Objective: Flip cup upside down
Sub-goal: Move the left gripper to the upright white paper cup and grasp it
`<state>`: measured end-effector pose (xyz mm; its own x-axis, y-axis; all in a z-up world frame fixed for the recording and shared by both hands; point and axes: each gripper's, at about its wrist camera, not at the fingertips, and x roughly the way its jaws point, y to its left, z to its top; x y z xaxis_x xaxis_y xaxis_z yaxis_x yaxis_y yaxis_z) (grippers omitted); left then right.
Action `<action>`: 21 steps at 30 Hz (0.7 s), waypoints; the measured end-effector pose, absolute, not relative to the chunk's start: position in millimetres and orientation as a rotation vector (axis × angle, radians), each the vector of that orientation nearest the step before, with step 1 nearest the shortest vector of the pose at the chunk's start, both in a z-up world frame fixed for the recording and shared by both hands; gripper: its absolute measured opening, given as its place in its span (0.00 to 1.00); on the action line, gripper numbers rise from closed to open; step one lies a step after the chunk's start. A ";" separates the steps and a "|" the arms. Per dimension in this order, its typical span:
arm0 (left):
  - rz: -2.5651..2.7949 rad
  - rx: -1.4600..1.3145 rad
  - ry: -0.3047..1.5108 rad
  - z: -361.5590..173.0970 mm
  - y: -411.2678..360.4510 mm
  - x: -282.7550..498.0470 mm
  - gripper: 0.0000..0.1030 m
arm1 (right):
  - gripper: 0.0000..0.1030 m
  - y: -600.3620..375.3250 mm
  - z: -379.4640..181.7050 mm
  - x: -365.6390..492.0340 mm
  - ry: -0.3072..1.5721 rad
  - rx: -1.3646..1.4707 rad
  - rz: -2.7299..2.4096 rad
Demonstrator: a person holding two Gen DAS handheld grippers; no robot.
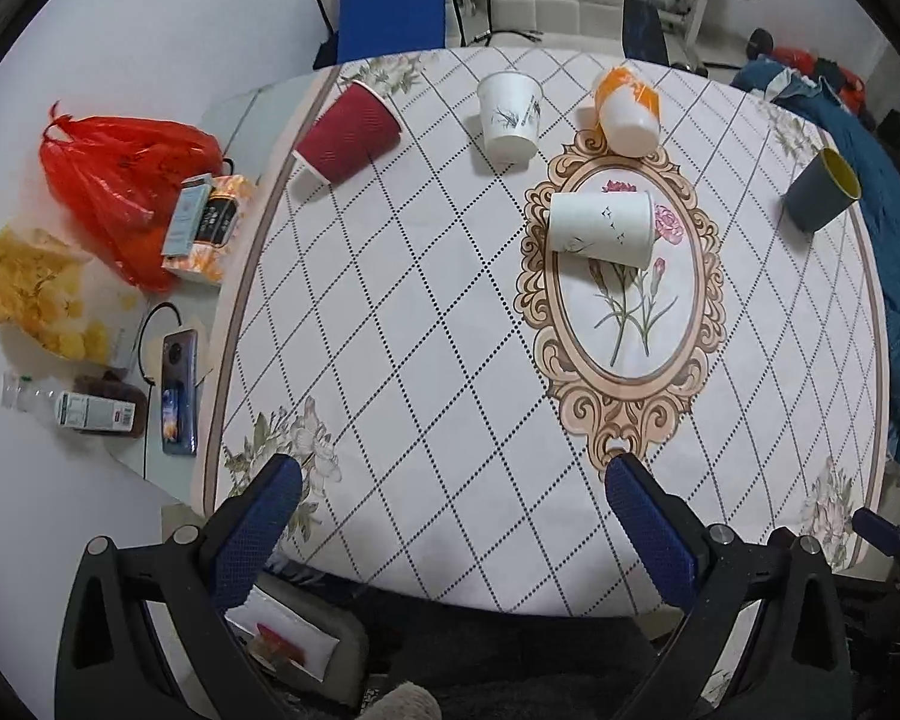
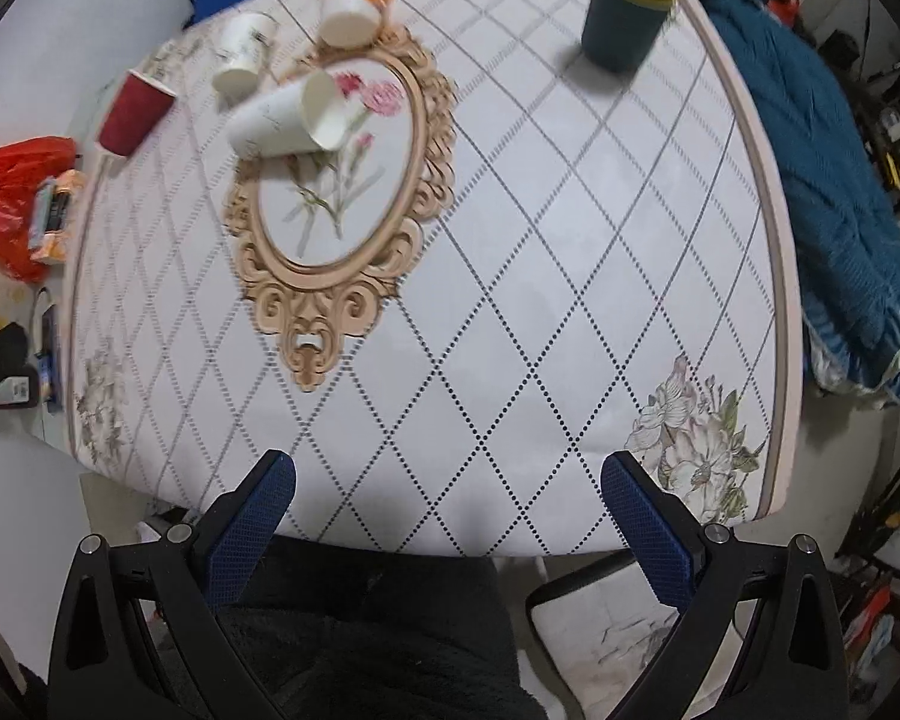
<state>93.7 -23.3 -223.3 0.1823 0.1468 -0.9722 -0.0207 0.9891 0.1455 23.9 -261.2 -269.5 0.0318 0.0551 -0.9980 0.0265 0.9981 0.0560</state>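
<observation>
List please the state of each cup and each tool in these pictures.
Red cup: upright.
White bamboo-print cup: upright.
Orange-white cup: tilted, mouth away from the camera.
White bird-print cup: lying on its side.
Blue-grey cup: upright, mouth up.
Left tool: open, empty.
Right tool: open, empty.
</observation>
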 end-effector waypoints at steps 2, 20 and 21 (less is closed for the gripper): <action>0.115 0.113 1.383 -228.2 -24.2 107.4 1.00 | 1.00 -264.8 -281.7 31.9 1.560 0.084 0.011; 0.034 0.164 1.425 -276.1 -20.2 270.7 1.00 | 1.00 -242.9 -329.2 134.1 1.629 0.125 -0.099; 0.032 0.159 1.433 -280.4 -18.9 281.1 1.00 | 1.00 -241.8 -330.6 139.4 1.628 0.119 -0.105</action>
